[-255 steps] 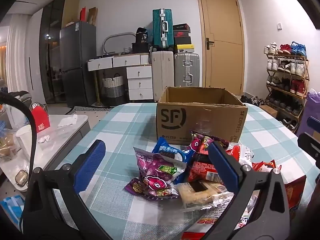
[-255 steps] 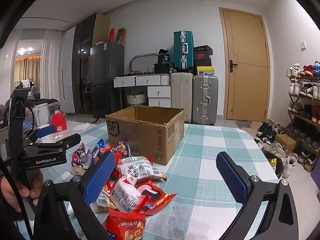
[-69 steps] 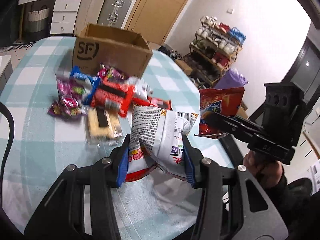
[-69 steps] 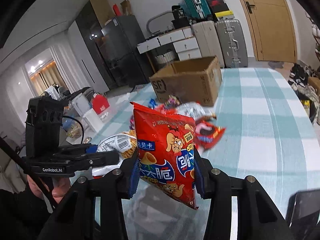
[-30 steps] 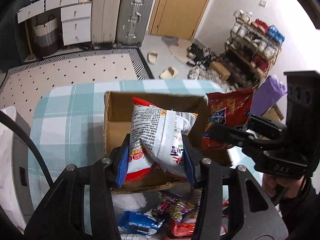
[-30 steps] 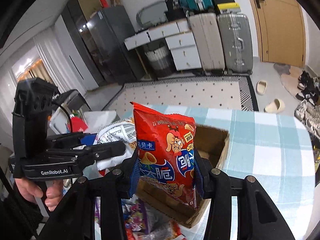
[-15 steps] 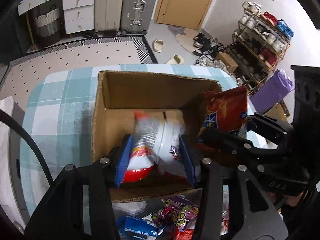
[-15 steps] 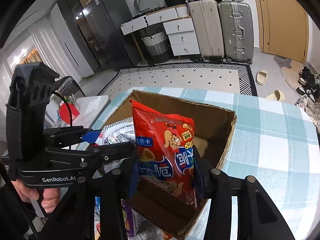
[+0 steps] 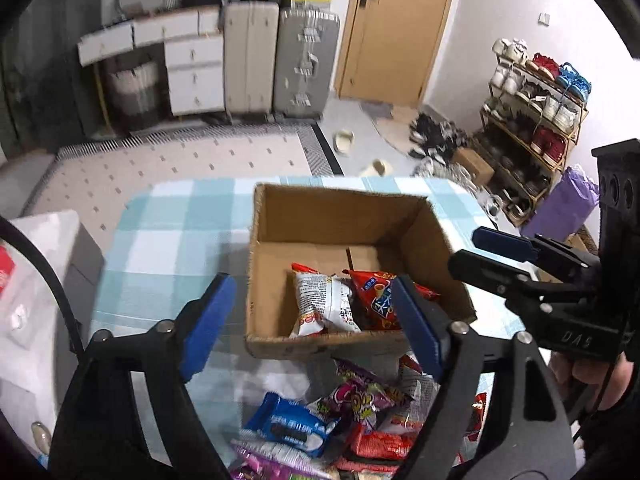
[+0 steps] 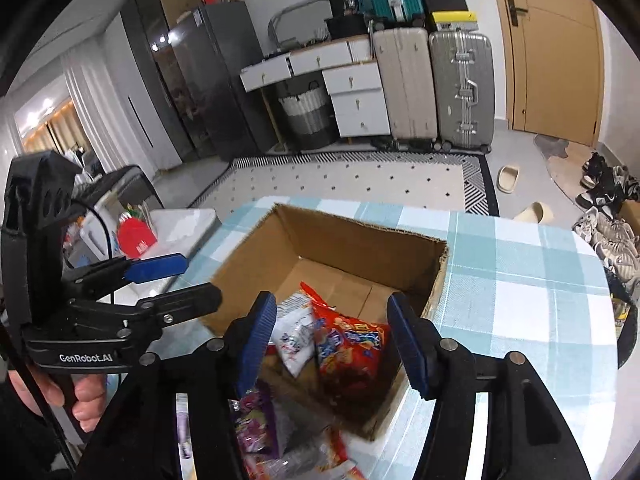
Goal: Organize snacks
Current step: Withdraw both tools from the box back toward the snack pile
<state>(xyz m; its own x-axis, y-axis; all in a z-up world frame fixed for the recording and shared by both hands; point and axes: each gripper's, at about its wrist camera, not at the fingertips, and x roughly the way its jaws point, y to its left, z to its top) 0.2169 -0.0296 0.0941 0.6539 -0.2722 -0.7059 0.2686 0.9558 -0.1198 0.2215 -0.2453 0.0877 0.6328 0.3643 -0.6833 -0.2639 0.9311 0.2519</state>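
An open cardboard box (image 9: 256, 264) (image 10: 360, 236) stands on the checked table. Inside it lie a white snack bag (image 9: 324, 304) (image 10: 294, 340) and a red snack bag (image 9: 378, 300) (image 10: 348, 348), side by side. My left gripper (image 9: 312, 320) hovers over the box's near edge, its jaws opening with nothing pressed between the blue pads. My right gripper (image 10: 331, 338) hangs above the red bag, its jaws also opening, and the pads are clear of the bag. A pile of loose snack packets (image 9: 320, 432) (image 10: 256, 424) lies just in front of the box.
The table (image 9: 172, 240) has a blue-and-white checked cloth. A low white side table (image 10: 180, 224) stands to its left. Suitcases (image 10: 436, 84) and drawers line the far wall. A shoe rack (image 9: 536, 104) is at the right.
Both grippers have opened. The white bag has left my left gripper and the red bag my right, and both now lie in the box. The left gripper has pulled back.
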